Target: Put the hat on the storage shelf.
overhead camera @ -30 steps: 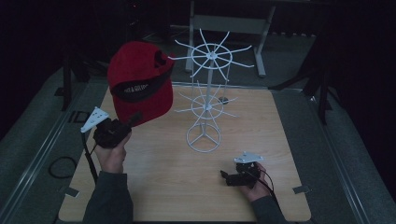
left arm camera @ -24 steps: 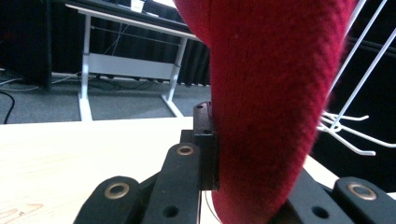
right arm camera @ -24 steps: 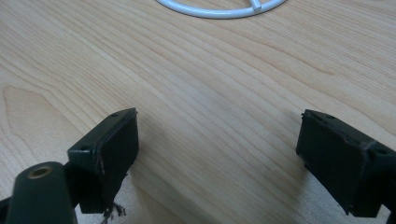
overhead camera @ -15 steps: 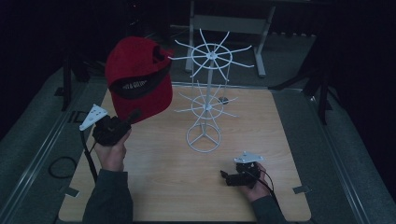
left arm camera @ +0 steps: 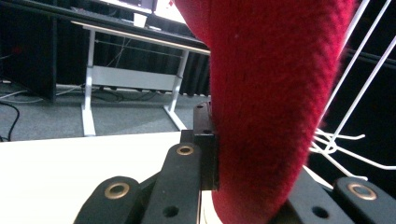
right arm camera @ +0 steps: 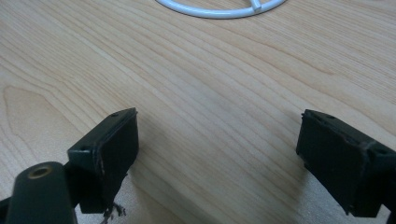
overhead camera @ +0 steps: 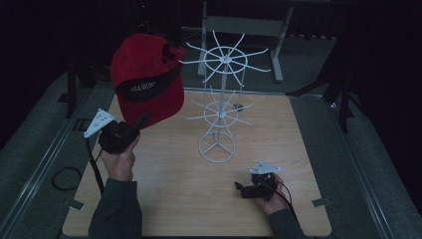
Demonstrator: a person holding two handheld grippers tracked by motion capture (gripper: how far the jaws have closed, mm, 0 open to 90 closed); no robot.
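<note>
— Cap position first: where have you got it?

— Your left gripper [overhead camera: 141, 121] has the red cap [overhead camera: 147, 79] clamped by its lower edge, raised above the far-left part of the wooden table [overhead camera: 164, 199]. In the left gripper view the red fabric [left arm camera: 275, 93] stands pinched between the two black jaws. The cap's crown sits just left of the white wire rack [overhead camera: 219, 109], level with its upper ring of spokes; whether cloth touches wire you cannot tell from the high view.

— And your other tool?

— Your right gripper [overhead camera: 239, 188] rests low at the near-right of the table, in your right hand [overhead camera: 268, 191]. Its jaws stand wide apart in the right gripper view, with bare wood grain [right arm camera: 210, 93] between them and nothing held.

— Where is the rack relative to that hand?

— The rack's round base [overhead camera: 217, 147] stands near the table's middle, to the far left of your right gripper and apart from it. In the right gripper view the base ring [right arm camera: 219, 9] shows at the far edge, well beyond the jaws.
</note>
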